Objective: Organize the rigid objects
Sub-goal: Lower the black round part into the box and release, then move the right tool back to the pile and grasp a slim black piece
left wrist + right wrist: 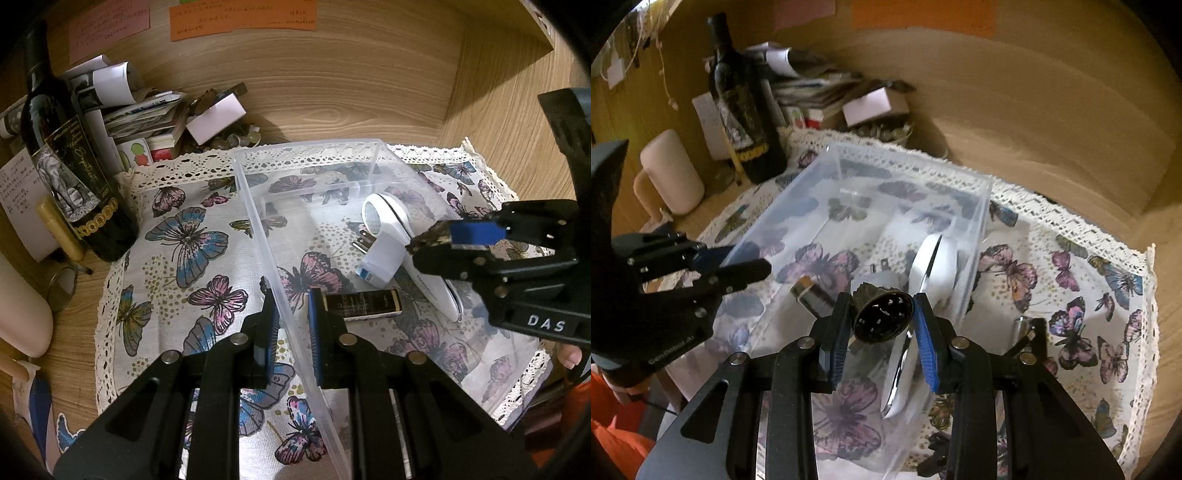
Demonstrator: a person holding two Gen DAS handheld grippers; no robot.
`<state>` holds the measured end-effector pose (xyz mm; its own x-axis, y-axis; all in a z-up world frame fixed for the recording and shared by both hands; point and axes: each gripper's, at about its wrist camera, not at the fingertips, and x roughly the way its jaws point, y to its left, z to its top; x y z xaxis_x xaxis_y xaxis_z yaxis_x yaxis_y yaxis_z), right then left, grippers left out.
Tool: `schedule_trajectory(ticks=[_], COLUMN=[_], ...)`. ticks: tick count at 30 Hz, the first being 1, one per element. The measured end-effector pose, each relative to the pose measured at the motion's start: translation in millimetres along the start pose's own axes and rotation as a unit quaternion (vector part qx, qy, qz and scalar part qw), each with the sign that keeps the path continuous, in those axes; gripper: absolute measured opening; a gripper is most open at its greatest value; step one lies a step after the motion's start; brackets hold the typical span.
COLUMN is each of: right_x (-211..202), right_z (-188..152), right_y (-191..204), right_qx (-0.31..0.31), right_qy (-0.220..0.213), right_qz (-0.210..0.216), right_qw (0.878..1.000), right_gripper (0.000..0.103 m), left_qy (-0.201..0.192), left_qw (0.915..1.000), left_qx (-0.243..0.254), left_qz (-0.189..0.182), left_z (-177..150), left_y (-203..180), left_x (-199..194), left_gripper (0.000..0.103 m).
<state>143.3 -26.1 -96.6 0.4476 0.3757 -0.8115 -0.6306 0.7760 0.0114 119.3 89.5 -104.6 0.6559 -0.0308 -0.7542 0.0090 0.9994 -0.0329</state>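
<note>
A clear plastic bin (258,225) (979,236) stands on a butterfly cloth. Inside lie a white lint shaver (391,218) (938,266), a white plug adapter (380,258) and a dark tube (360,301) (812,293). My left gripper (291,314) (738,264) straddles the bin's left wall, one finger inside and one outside, touching or nearly touching it. My right gripper (881,321) (430,240) is shut on a small dark metal bell (882,314) and holds it above the bin's inside.
A dark wine bottle (70,166) (742,110) stands left of the cloth with a stack of papers and boxes (147,114) behind. A white cylinder (672,173) stands at the left. Wooden walls close the back and right.
</note>
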Motion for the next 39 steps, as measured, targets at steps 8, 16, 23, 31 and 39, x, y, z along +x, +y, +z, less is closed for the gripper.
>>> schedule_trajectory(ticks=[8,16,23,31,39], right_x=[-1.6,-25.7,-52.1,-60.0,-32.1], right_z=[-0.6,0.5,-3.8,-20.3,-45.7], right_y=[-0.3,-11.8,-43.1,-84.4,-112.4], right_qx=[0.004,0.021,0.058,0.105,0.138], right_qy=[-0.004,-0.038,-0.069,-0.065,-0.015], right_qz=[-0.002,-0.014,-0.05,-0.097,-0.101], right_qw=[1.0,0.999,0.995,0.988,0.985], right_gripper=[0.031,0.032,0.032,0.037,0.037], left_qy=[0.0,0.0,0.001,0.001,0.002], left_qw=[1.0,1.0,1.0,1.0,1.0], left_qx=[0.001,0.001,0.002,0.002,0.001], left_qz=[0.001,0.001,0.002,0.002,0.004], left_z=[0.0,0.2,0.3,0.5,0.3], left_y=[0.2,0.4,0.5,0.7,1.2], left_x=[-0.1,0.1,0.1,0.0,-0.2], left_gripper=[0.014,0.014,0.014,0.014,0.014])
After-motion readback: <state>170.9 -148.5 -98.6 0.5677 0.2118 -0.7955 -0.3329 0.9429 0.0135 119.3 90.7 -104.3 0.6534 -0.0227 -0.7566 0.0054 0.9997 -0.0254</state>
